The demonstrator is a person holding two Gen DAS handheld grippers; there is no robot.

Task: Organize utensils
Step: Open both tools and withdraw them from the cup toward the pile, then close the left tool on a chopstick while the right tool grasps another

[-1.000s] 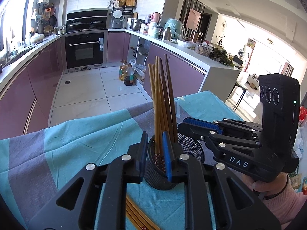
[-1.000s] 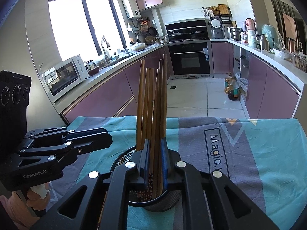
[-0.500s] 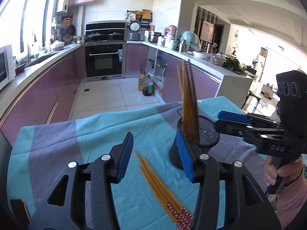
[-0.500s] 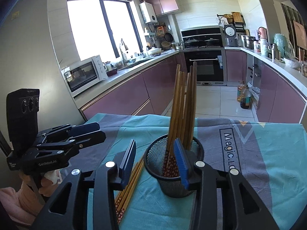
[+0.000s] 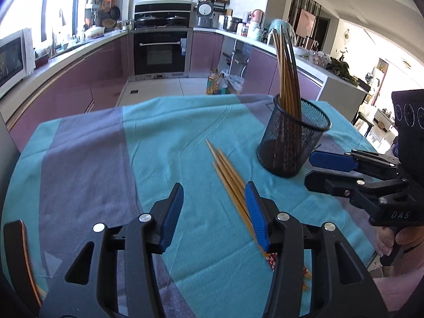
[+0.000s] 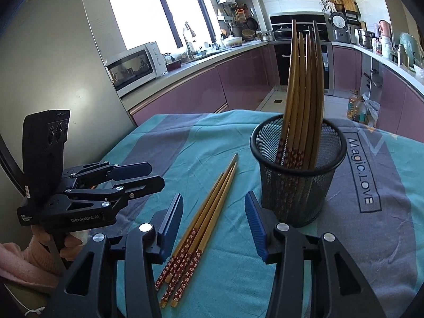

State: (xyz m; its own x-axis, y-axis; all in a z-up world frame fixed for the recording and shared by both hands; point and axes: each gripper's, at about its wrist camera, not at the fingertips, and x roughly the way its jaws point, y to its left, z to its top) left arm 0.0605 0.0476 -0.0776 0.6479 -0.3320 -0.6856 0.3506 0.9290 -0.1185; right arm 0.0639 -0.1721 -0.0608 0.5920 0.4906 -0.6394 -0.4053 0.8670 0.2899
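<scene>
Chopsticks loose on the cloth (image 6: 201,220) are the target now: a small bundle, maybe 4, lying flat on the teal/grey tablecloth (image 5: 164,137), just beside the mesh cup (image 6: 296,175) on its left in the R cam. Long axis runs diagonal, red flower-pattern ends toward me, plain tapered tips pointing away toward the cup's base. In the R wrist view the bundle sits right between my fingers, so the R gripper (image 6: 213,225) looks nearest and roughly lined up along the axis; I'd judge a wrist turn is needed to close across the sticks, not along them. L gripper (image 5: 213,212) also has them in front, running under its right pad, blurred there. Both grippers are spread wide, holding nothing. Sticks look thin, light-brown wood/bamboo, lying touching side by side, not crossed; prob. slippery and low to the cloth, so scooping all at once could leave one behind. Mesh cup is upright and already holds a standing bunch (image 6: 302,84) of same-type sticks, patterned ends down, leaning to one side. Est. task is past halfway; loose bundle left to go in.
</scene>
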